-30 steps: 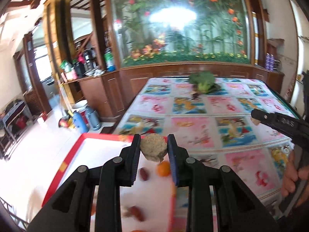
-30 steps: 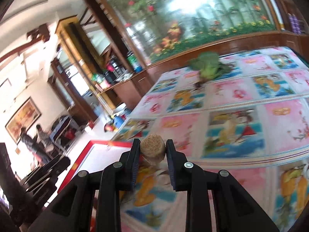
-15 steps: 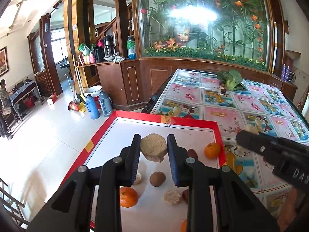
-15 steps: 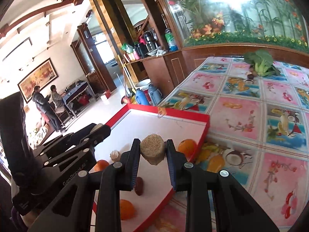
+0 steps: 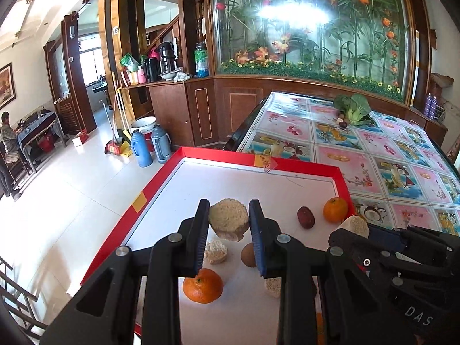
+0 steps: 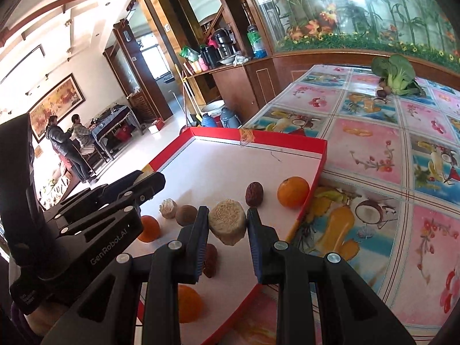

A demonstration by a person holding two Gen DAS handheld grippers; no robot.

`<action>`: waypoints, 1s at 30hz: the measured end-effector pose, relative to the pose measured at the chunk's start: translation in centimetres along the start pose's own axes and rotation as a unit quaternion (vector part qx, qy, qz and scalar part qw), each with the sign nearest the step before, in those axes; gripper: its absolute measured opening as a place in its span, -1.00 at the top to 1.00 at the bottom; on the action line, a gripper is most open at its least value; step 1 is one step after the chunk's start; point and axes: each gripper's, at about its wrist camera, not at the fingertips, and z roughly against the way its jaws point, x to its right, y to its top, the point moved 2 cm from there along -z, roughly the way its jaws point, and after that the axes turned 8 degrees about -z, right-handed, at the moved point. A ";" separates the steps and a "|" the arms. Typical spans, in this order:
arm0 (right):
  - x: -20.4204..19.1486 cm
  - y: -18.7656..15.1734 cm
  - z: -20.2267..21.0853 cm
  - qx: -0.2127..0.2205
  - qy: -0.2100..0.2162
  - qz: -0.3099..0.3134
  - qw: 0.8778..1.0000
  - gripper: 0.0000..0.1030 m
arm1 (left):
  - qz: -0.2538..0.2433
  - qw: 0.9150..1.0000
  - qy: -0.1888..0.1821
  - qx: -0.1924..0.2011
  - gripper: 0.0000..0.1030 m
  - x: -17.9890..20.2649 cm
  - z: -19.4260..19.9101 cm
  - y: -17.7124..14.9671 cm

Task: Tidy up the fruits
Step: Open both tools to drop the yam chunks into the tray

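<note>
Over the red-rimmed tray on the fruit-print tablecloth, I hold both grippers above the scattered fruit; my left gripper is clamped on a beige, rough-textured chunk, its blue-lined pads pressing either side, the piece hanging clear of the white tray floor; my right gripper grips a second beige chunk in the same way, above the tray's near right part. In the left wrist view the right gripper enters from the lower right, its chunk showing at the tip. On the tray lie an orange close below my left gripper, a smaller beige piece and a brown round fruit just behind it, another beige piece nearer me, and, toward the far right corner, a dark red date beside a second orange; the right wrist view adds another date and another orange under my right gripper. At the table's far end lies a leafy green vegetable with small dark fruits just beside it. Two people are at a table across the room.
</note>
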 end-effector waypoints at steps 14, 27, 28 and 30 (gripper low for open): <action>1.0 -0.5 -1.2 -0.012 -0.006 -0.012 1.000 0.50 | -0.003 1.000 0.002 -0.026 0.42 -0.1 -1.2 -1.5; 0.4 -0.8 -1.7 -0.015 -0.010 0.010 1.000 0.48 | -0.003 0.999 -0.001 -0.042 0.42 0.1 -2.3 -2.3; 0.3 -0.8 -1.8 -0.015 -0.012 0.013 1.000 0.48 | -0.003 0.999 0.000 -0.041 0.42 0.0 -2.3 -2.3; 0.2 -0.9 -1.8 -0.015 -0.012 0.016 1.000 0.48 | -0.003 0.999 0.001 -0.042 0.42 -0.1 -2.3 -2.3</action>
